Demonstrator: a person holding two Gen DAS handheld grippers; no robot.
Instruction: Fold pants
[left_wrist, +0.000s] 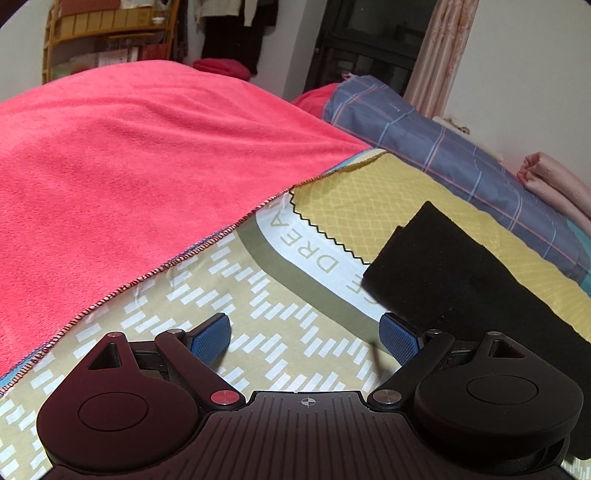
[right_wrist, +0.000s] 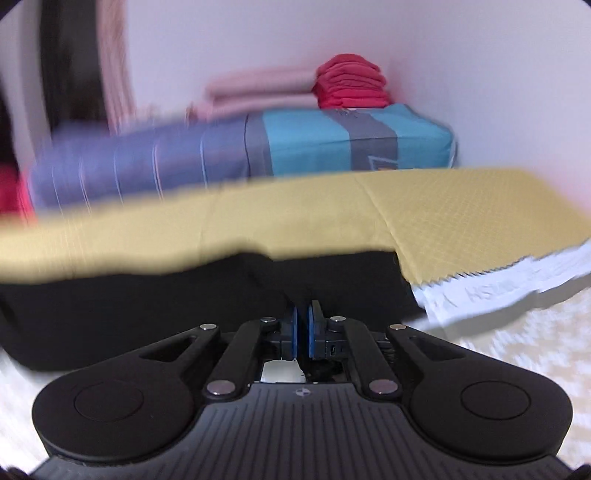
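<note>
On the yellow bedsheet (left_wrist: 369, 192), left gripper (left_wrist: 304, 338) gapes wide; right gripper (right_wrist: 303, 325) pinches black pants (right_wrist: 147, 306).

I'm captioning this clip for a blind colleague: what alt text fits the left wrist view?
The open left gripper hovers over a patterned bedsheet, with folded black pants lying just right of it. A coral blanket covers the bed's left side.

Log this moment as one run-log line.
left hand-held gripper open, empty | right hand-held gripper shut on black pants | bed sheet
</note>
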